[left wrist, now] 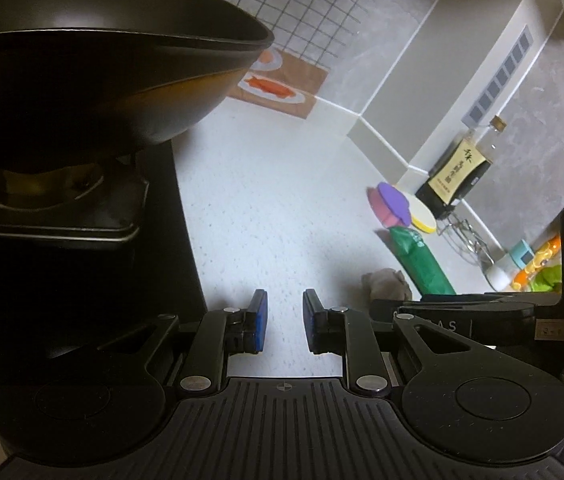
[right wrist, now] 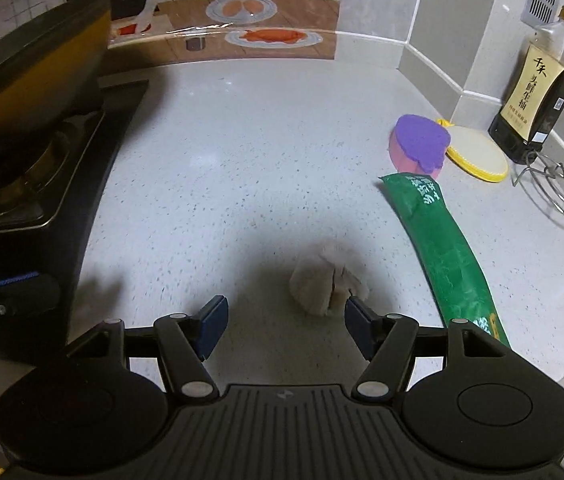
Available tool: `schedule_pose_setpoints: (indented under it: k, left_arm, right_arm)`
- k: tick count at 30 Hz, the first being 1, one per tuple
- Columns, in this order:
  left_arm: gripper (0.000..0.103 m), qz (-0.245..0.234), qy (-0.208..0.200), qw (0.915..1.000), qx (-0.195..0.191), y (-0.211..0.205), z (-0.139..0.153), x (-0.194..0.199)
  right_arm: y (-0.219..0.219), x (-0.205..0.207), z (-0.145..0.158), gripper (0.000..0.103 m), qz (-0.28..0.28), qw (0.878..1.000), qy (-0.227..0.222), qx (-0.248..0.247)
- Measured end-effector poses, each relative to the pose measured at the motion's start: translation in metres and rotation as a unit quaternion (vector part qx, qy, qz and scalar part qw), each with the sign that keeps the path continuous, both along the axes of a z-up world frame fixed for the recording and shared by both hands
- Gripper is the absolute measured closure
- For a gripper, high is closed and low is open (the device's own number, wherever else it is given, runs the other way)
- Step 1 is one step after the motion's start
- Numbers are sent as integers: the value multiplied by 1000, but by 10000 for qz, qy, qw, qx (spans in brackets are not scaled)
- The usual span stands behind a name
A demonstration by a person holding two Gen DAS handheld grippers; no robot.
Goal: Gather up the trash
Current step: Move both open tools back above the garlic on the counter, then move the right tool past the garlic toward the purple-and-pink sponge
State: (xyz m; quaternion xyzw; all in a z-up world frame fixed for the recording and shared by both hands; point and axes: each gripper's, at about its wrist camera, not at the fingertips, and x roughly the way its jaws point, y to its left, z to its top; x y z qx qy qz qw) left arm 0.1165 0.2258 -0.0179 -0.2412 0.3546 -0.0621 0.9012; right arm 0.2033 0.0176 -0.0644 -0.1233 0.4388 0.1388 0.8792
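Still uncollected, a crumpled paper wad (right wrist: 328, 280) lay on the speckled counter (right wrist: 262, 140) just ahead of the right gripper (right wrist: 286, 320), whose jaws stood apart and empty. A green wrapper (right wrist: 442, 240) waited beside it. Nearby, the left gripper (left wrist: 285, 320), narrowly parted, held nothing.

1. The soy sauce bottle (right wrist: 534, 92), at two o'clock in the right wrist view, bears a cream label with "千禾" and more Chinese characters below.
2. The green wrapper (right wrist: 438, 248) carries white characters too small to read.
3. The right gripper (left wrist: 458, 320), seen from the left wrist, shows the partial letters "AS".
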Motion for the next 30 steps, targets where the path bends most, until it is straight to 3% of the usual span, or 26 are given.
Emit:
schedule_pose_setpoints:
  k: [10,16,23,27,30]
  left_arm:
    - [81,-360,17,9993,-69,-12,-3,18]
    - [81,-461,134,9988,-111,-17,-7,22]
    - [81,-354,201,9992,-49,-12,-7,20]
    - [81,-108,145,9998,-74,1,-3,15]
    - [81,109,223,9997,-64,10,-1,14]
  right_arm:
    - [-13,14,-7,37,-257,9995,199,-8]
    - [-21,12,-18,37,-352,9974,549,305]
    - [-9,6,-23,52,79,9952,722,651]
    - [1,0,-21,52,385,9917,833,900]
    - [2,-10,-15,52,534,9918,646,960]
